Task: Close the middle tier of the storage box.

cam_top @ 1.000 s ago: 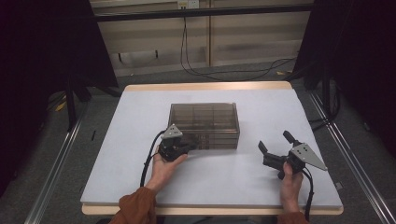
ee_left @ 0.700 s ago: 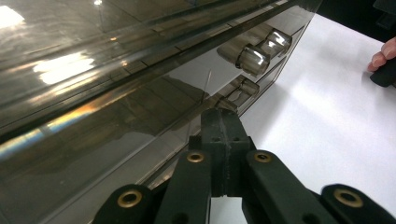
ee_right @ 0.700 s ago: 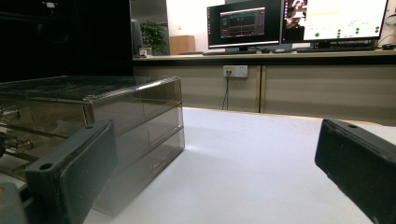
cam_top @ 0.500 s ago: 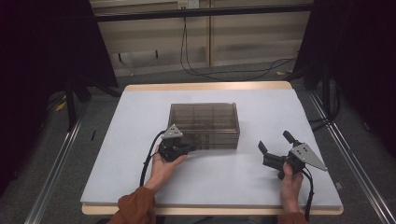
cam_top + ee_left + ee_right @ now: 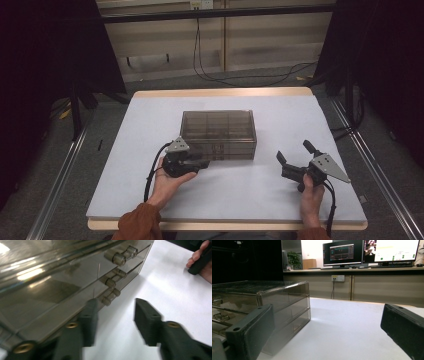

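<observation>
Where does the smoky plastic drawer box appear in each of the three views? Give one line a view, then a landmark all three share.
High view: the drawer box sits mid-table, just beyond the left gripper.
Left gripper view: it covers the upper left, knobs toward the top centre.
Right gripper view: it stands at the left, behind the near jaw.
Shared landmark: the white tabletop.

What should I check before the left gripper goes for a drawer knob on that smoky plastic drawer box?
1. Left gripper jaws apart: ok, they have just been opening, nothing between them.
2. Knobs in sight ahead of it: ok.
3. Jaws lined up around one knob: not ok, lowest knob sits beyond the tips.
4. Drawer box flat on the table: ok.
5. Right gripper out of the way: ok, open, apart from the box.
6. Drawers shut: cannot tell.
</observation>
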`<state>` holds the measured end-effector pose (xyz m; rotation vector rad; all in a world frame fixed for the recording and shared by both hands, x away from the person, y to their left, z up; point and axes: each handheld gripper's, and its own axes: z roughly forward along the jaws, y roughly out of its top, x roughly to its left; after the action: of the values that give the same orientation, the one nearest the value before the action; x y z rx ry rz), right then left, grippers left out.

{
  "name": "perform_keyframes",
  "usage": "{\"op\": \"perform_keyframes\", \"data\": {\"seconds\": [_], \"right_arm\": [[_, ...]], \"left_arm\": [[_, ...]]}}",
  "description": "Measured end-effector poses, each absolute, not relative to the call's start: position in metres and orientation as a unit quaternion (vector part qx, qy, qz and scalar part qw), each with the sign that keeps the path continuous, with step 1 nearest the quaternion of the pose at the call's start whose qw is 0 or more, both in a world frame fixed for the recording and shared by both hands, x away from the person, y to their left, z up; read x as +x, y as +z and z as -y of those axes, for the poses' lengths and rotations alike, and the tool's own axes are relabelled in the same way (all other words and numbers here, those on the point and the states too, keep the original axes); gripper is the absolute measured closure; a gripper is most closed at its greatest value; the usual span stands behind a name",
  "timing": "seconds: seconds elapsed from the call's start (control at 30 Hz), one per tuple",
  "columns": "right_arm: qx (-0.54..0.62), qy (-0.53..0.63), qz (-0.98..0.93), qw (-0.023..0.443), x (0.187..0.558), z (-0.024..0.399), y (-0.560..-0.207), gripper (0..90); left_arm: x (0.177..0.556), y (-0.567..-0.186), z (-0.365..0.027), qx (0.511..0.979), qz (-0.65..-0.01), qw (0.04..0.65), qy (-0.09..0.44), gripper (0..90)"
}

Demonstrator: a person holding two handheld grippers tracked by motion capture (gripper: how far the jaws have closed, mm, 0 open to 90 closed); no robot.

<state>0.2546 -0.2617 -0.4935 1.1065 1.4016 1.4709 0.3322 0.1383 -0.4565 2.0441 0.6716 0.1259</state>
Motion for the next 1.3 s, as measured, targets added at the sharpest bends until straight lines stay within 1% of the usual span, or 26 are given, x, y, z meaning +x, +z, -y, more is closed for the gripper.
{"op": "perform_keyframes", "data": {"seconds": [0.1,0.13,0.2,0.23,0.27,0.3,0.4,0.57,0.67,0.73,0.77,0.9,0.93,1.3], "right_arm": [[0.437,0.583,-0.554,0.403,0.255,0.262,-0.494,0.0],[0.437,0.583,-0.554,0.403,0.255,0.262,-0.494,0.0],[0.438,0.582,-0.555,0.402,0.254,0.262,-0.493,0.0],[0.438,0.581,-0.555,0.403,0.254,0.262,-0.493,0.0],[0.438,0.581,-0.555,0.403,0.254,0.262,-0.493,0.0],[0.438,0.582,-0.555,0.403,0.254,0.262,-0.493,0.0],[0.438,0.581,-0.555,0.403,0.254,0.262,-0.493,0.0],[0.437,0.582,-0.556,0.402,0.255,0.262,-0.493,0.0],[0.437,0.581,-0.555,0.403,0.255,0.261,-0.493,0.0],[0.437,0.581,-0.556,0.403,0.255,0.262,-0.493,0.0],[0.437,0.581,-0.555,0.403,0.255,0.261,-0.493,0.0],[0.437,0.581,-0.556,0.403,0.255,0.261,-0.493,0.0],[0.437,0.581,-0.555,0.403,0.255,0.261,-0.493,0.0],[0.435,0.581,-0.557,0.403,0.255,0.261,-0.493,0.0]], "left_arm": [[0.328,-0.453,-0.141,0.836,-0.271,0.473,0.061,43.1],[0.327,-0.452,-0.142,0.835,-0.269,0.475,0.063,43.1],[0.325,-0.449,-0.145,0.833,-0.269,0.479,0.065,37.7],[0.322,-0.447,-0.148,0.830,-0.274,0.481,0.069,33.5],[0.322,-0.447,-0.148,0.830,-0.274,0.481,0.069,31.4],[0.320,-0.446,-0.151,0.830,-0.276,0.479,0.072,31.4],[0.317,-0.447,-0.158,0.833,-0.280,0.472,0.072,23.1],[0.313,-0.447,-0.171,0.828,-0.293,0.471,0.079,19.6],[0.313,-0.446,-0.176,0.826,-0.302,0.470,0.077,13.8],[0.313,-0.446,-0.181,0.821,-0.315,0.471,0.065,12.0],[0.314,-0.445,-0.185,0.821,-0.325,0.466,0.057,8.8],[0.311,-0.445,-0.193,0.822,-0.333,0.459,0.055,6.3],[0.308,-0.447,-0.197,0.823,-0.335,0.455,0.065,5.4],[0.291,-0.453,-0.232,0.819,-0.348,0.448,0.082,2.7]]}}
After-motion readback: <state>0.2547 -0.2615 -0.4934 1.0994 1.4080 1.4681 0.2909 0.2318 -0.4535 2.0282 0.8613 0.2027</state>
